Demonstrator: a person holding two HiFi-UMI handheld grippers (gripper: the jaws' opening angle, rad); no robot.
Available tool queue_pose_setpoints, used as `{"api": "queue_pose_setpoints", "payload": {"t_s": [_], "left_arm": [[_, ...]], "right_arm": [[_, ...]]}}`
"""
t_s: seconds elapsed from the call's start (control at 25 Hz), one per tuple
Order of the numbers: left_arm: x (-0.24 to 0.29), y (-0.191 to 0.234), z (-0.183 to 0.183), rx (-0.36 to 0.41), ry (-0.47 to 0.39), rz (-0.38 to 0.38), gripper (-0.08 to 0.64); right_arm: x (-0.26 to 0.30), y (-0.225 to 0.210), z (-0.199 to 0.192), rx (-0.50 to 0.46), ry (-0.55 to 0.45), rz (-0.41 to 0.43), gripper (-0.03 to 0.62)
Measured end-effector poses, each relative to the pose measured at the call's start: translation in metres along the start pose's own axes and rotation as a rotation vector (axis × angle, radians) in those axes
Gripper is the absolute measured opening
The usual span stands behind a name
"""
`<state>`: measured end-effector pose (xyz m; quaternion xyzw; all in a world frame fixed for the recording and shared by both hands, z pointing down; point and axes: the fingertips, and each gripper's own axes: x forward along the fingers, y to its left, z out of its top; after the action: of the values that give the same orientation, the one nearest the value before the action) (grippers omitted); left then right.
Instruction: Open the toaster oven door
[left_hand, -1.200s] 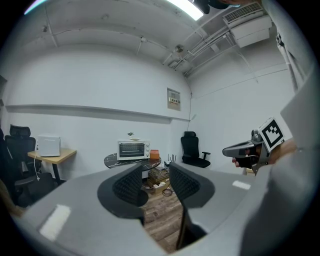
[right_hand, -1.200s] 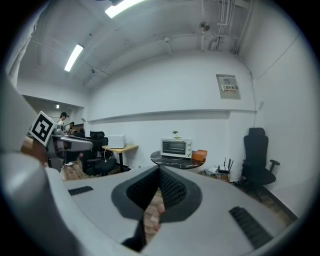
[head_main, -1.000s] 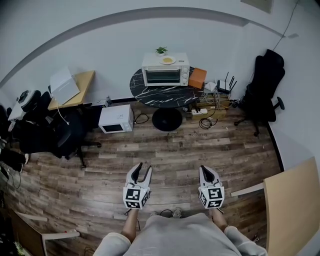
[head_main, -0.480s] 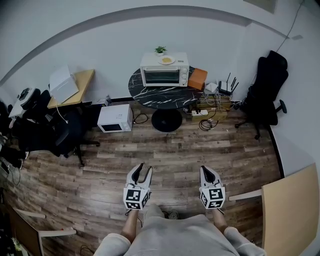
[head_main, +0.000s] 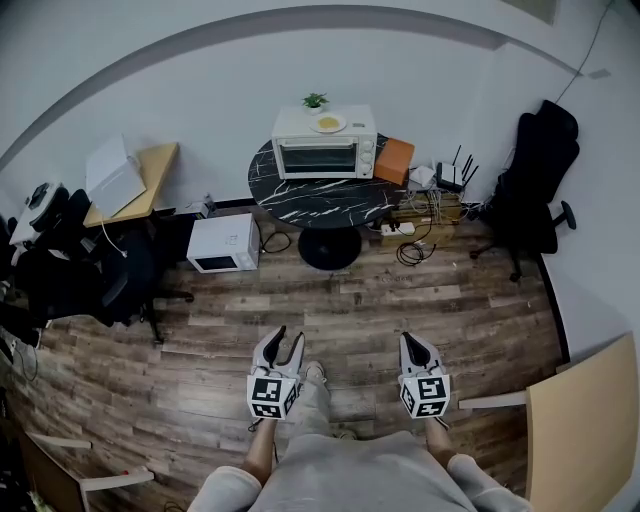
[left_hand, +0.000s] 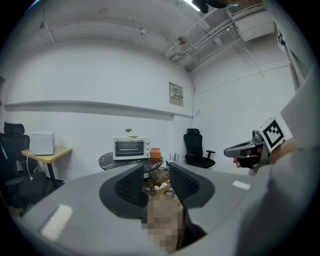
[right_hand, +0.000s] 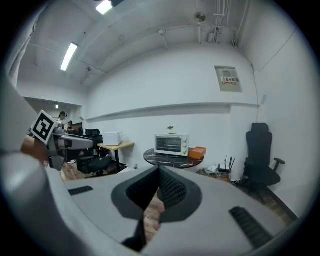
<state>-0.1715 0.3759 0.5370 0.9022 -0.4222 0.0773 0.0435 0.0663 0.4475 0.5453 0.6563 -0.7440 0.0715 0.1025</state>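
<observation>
White toaster oven (head_main: 325, 150), marble table (head_main: 305, 205), floor microwave (head_main: 222, 243)

a round black marble-patterned table (head_main: 315, 205) stands by the white wall, with an orange rectangular box (head_main: 394, 159) at its right rear edge. on the brown wood-plank floor (head_main: 420, 310) a white microwave (head_main: 222, 244) rests just left of the table's foot. a black router with antennas (head_main: 452, 175) sits among cables to the right. a black office chair (head_main: 535, 170) stands near the right wall. a white boxy appliance (head_main: 110, 172) sits on a light wooden desk (head_main: 158, 170) at the left.
</observation>
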Motion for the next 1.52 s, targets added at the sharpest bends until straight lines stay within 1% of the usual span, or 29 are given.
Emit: {"api": "queue_pose_setpoints", "payload": {"t_s": [0.28,0.48,0.76,0.92,1.2,1.52], "left_arm": [[0.068,0.04,0.007,-0.001,0.007,-0.037,0.156],[0.111,0.082,0.015,-0.008,0.02,-0.055,0.156],[0.176,0.142,0.038,-0.007,0.007,-0.073,0.156],[0.208,0.167,0.046,0.0,0.006,-0.093,0.156],[0.253,0.197,0.055,0.004,-0.005,-0.128,0.156],[0.284,0.209,0.052,-0.001,0.016,-0.15,0.155]], "right_arm": [[0.075,-0.017,0.017,0.001,0.016,-0.024,0.012],[0.132,-0.016,0.036,0.001,0.032,-0.029,0.012],[0.207,-0.024,0.065,-0.004,0.039,-0.053,0.012],[0.243,-0.028,0.078,-0.005,0.04,-0.068,0.012],[0.29,-0.033,0.083,-0.006,0.052,-0.086,0.012],[0.319,-0.042,0.083,-0.006,0.077,-0.088,0.012]]}}
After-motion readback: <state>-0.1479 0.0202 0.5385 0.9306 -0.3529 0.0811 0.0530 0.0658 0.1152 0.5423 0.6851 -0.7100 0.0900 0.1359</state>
